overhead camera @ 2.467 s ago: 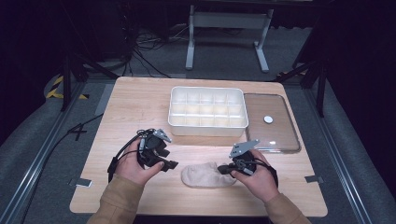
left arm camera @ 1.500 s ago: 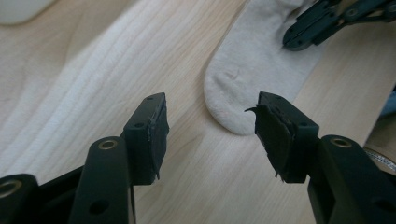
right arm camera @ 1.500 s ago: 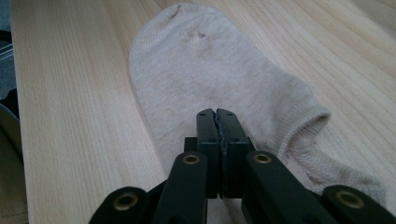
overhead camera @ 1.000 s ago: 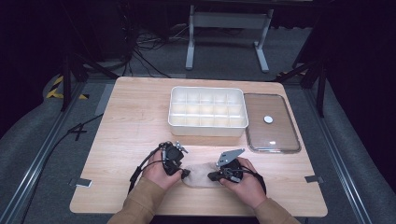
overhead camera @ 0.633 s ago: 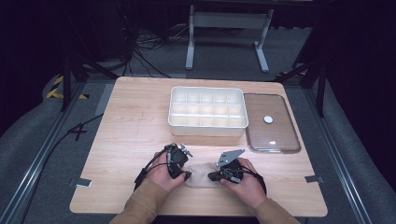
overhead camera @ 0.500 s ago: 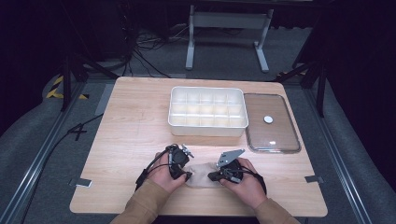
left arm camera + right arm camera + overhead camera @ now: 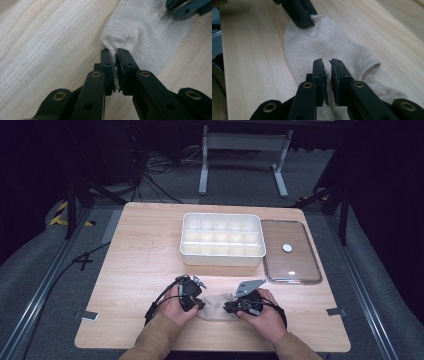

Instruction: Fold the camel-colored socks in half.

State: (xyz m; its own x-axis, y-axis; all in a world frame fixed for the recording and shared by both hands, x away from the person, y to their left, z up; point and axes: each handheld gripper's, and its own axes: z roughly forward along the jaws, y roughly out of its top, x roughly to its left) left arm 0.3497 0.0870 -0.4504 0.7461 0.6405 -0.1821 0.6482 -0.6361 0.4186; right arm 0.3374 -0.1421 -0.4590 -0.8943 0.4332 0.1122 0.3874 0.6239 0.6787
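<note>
A beige sock [image 7: 215, 307] lies flat near the front edge of the wooden table [image 7: 145, 250]. My left gripper [image 7: 200, 304] is at its left end. In the left gripper view its jaws [image 7: 113, 53] have just been closing and now pinch a fold at the edge of the sock [image 7: 145, 32]. My right gripper [image 7: 227, 308] rests on the sock's right part. Its jaws [image 7: 326, 62] have just been opening and stand a narrow slit apart above the sock [image 7: 324, 40], with no cloth pinched between them. The left gripper [image 7: 299, 12] shows at the sock's far end.
A white box with several compartments [image 7: 220, 254] stands mid-table behind the sock. Its clear lid [image 7: 300, 265] with a white knob [image 7: 287, 248] lies flat to the right. The table's front edge is just below both hands.
Both hands moved in toward the sock, the left from the left and the right from the right. The left jaws have closed on the sock's end.
</note>
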